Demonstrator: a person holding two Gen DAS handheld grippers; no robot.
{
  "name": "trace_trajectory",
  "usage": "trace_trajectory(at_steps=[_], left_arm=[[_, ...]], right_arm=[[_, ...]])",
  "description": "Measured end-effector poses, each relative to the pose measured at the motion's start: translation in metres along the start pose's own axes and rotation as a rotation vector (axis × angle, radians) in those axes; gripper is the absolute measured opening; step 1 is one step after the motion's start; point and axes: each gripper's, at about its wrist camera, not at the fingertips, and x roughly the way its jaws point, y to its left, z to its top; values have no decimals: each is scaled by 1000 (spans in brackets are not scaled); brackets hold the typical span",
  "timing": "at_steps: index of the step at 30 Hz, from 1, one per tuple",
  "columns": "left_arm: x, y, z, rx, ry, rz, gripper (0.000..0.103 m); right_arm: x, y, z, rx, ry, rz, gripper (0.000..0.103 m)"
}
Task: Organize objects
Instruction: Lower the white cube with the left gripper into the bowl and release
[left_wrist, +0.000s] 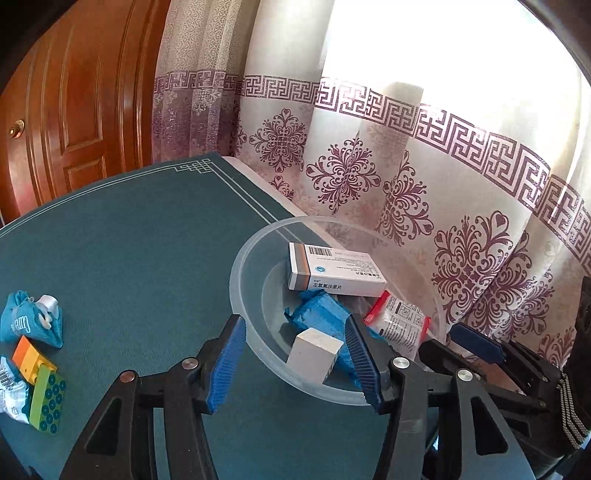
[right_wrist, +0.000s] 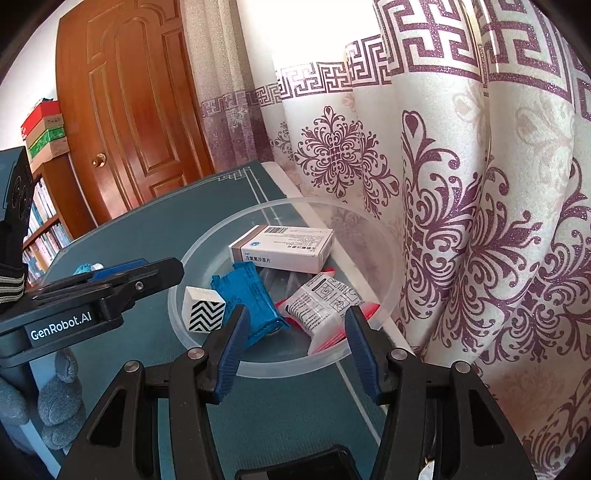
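Teal matting covers the table (left_wrist: 140, 258), seen ahead of both grippers, with a patterned curtain (left_wrist: 424, 166) hanging close behind it and a wooden door (right_wrist: 136, 110) farther off to the left. Placed at the table's far right edge, directly in front of both tools, is a clear plastic bowl (left_wrist: 243, 266). Held inside it are a white medicine box (right_wrist: 282, 249), a blue wrapped packet (right_wrist: 247, 295), a red-edged sachet (right_wrist: 321, 306) and a white cube (left_wrist: 314, 354) with a black zigzag face. The left gripper (left_wrist: 295, 365) is seen released, its blue pads parted over the bowl's near rim; the cube stands between them, and contact cannot be judged. The right gripper (right_wrist: 295, 350) is likewise spread, nothing clasped, with the bowl's near rim below its tips. Left of the left gripper, a teal pouch (left_wrist: 31, 321) and a stack of toy bricks (left_wrist: 40, 384) are left on the mat.
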Motion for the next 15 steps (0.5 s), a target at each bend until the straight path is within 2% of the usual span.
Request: trace_trajectory(at_steps=[2, 4, 6, 10, 15], left_arm=[[-2, 5, -2, -5, -2, 25, 62], [-5, 7, -4, -4, -13, 62, 75], [-10, 9, -7, 2, -31, 91, 81], [-17, 11, -12, 19, -42, 127, 90], [-24, 15, -18, 19, -44, 161, 97]], right_arm=[[0, 0, 0, 0, 4, 2, 55], [0, 2, -1, -1, 4, 4, 55], [-1, 4, -1, -5, 4, 7, 55], [-2, 9, -3, -7, 8, 18, 55], [-1, 17, -6, -8, 26, 41, 57]])
